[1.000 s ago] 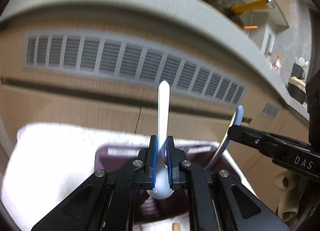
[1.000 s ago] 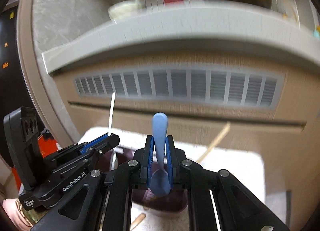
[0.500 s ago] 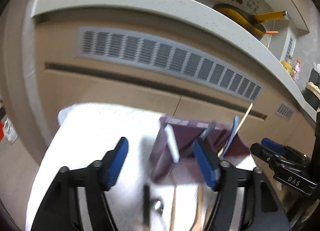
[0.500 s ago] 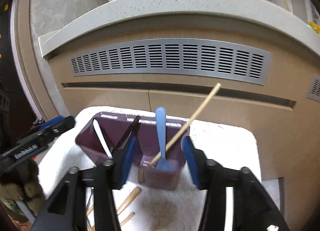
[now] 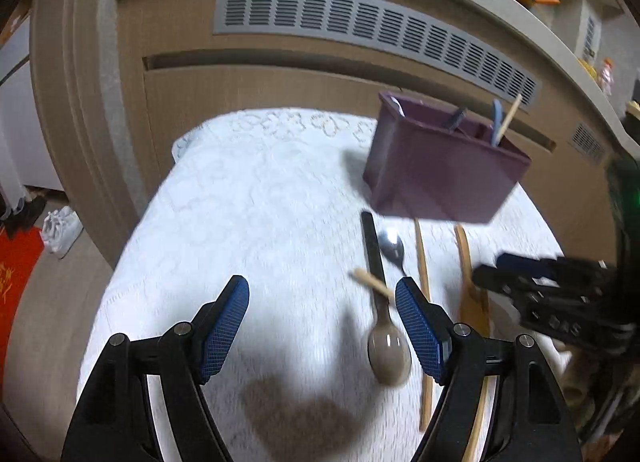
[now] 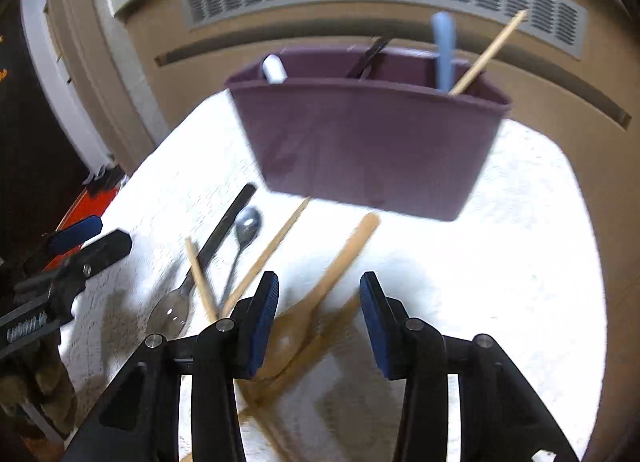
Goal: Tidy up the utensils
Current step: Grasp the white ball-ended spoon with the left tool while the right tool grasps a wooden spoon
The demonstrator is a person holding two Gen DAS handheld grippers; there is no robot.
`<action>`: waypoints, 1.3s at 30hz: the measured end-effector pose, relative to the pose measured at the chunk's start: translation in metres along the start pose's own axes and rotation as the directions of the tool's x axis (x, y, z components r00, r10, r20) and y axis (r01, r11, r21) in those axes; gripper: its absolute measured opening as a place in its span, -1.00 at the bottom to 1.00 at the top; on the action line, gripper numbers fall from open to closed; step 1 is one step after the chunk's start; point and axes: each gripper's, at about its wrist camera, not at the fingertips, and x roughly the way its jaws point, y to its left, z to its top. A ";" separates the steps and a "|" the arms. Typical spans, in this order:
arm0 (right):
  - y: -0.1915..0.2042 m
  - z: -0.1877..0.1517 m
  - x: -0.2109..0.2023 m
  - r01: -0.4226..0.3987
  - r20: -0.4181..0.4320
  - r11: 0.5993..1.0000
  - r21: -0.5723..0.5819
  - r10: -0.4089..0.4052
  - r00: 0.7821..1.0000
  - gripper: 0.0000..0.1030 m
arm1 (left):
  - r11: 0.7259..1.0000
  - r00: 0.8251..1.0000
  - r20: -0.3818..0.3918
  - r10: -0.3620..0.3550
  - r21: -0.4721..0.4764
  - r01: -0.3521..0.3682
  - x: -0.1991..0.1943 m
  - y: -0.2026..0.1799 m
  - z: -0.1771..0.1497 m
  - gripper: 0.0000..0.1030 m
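Both grippers hover over the loose utensils with fingers spread wide and nothing held. The right gripper (image 6: 319, 312) straddles the bowl end of the wooden spoon (image 6: 320, 294), which lies across another wooden piece whose shape I cannot make out. Closing here could catch both, or pinch the rounded bowl so it squirts out and skitters.

The left gripper (image 5: 322, 326) has the big spoon (image 5: 387, 346) just inside its right-hand finger (image 5: 420, 336), off centre. A chopstick (image 5: 372, 282) lies across that spoon's black handle, touching it, so lifting the spoon may flick the stick away. A small metal spoon (image 5: 394, 248) and a long chopstick (image 5: 422, 290) lie just beside, close enough to be nudged. The two grippers are also near each other, so working the same cluster risks a knock.

Further back stands the purple caddy (image 6: 368, 145), already holding a white spoon (image 6: 274, 69), a black utensil (image 6: 370, 55), a blue spoon (image 6: 443, 49) and a leaning chopstick (image 6: 490, 51). It looks light; a bump could tip it.

The counter wears a white patterned cloth (image 5: 256, 213), soft enough to let fingers dig under handles, or snag. Behind are wood-look cabinet fronts with a grey vent grille (image 5: 372, 27).
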 end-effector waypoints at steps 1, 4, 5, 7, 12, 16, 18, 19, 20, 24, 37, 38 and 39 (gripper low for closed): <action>0.006 0.001 0.002 0.000 -0.005 1.000 -0.014 0.000 1.000 -0.21 | 1.000 1.000 -0.009 -0.011 0.001 0.011 -0.001 0.000 -0.002 0.48; 0.022 0.004 0.007 -0.042 -0.028 0.998 -0.053 0.040 0.999 -0.21 | 1.000 0.999 -0.017 -0.027 0.001 0.027 -0.002 0.002 -0.007 0.48; 0.026 0.005 0.009 -0.054 -0.035 0.997 -0.061 0.051 0.998 -0.22 | 1.000 0.999 -0.021 -0.029 -0.001 0.029 -0.002 0.003 -0.008 0.48; 0.035 0.005 0.013 -0.072 -0.055 0.994 -0.083 0.068 0.996 -0.36 | 1.000 0.999 -0.029 -0.030 -0.008 0.030 -0.001 0.004 -0.008 0.48; 0.045 0.007 0.023 -0.084 -0.095 0.991 -0.103 0.074 0.993 -0.54 | 1.000 0.999 -0.043 -0.028 -0.013 0.027 0.000 0.008 -0.011 0.48; 0.047 -0.013 -0.002 -0.131 -0.103 0.975 -0.178 0.114 0.988 -0.54 | 0.999 0.998 -0.047 -0.033 -0.015 0.032 0.000 0.013 -0.014 0.48; 0.052 -0.028 -0.010 -0.143 -0.120 0.968 -0.207 0.120 0.985 -0.53 | 0.999 0.998 -0.052 -0.041 -0.020 0.040 0.002 0.013 -0.014 0.48; 0.052 -0.032 -0.011 -0.148 -0.129 0.966 -0.211 0.123 0.984 -0.53 | 0.999 0.997 -0.055 -0.045 -0.023 0.044 0.003 0.013 -0.013 0.48; 0.055 -0.040 -0.010 -0.153 -0.144 0.963 -0.221 0.123 0.982 -0.53 | 0.999 0.997 -0.056 -0.048 -0.024 0.047 0.003 0.012 -0.014 0.48; 0.055 -0.048 -0.002 -0.128 -0.151 0.967 -0.218 0.096 0.984 -0.53 | 0.998 0.997 -0.053 -0.059 0.023 0.060 -0.003 -0.001 -0.015 0.48; -0.033 -0.046 -0.047 -0.009 0.011 1.000 0.007 0.009 1.000 -0.13 | 0.957 0.970 -0.088 -0.228 0.165 0.240 -0.007 -0.061 -0.027 -0.02; -0.039 -0.046 -0.047 -0.004 0.012 1.000 0.031 0.004 1.000 -0.12 | 0.955 0.970 -0.098 -0.224 0.178 0.238 -0.005 -0.067 -0.030 -0.08; -0.045 -0.048 -0.046 -0.002 0.013 0.999 0.051 0.001 1.000 -0.11 | 0.956 0.972 -0.107 -0.208 0.187 0.225 -0.001 -0.071 -0.032 -0.08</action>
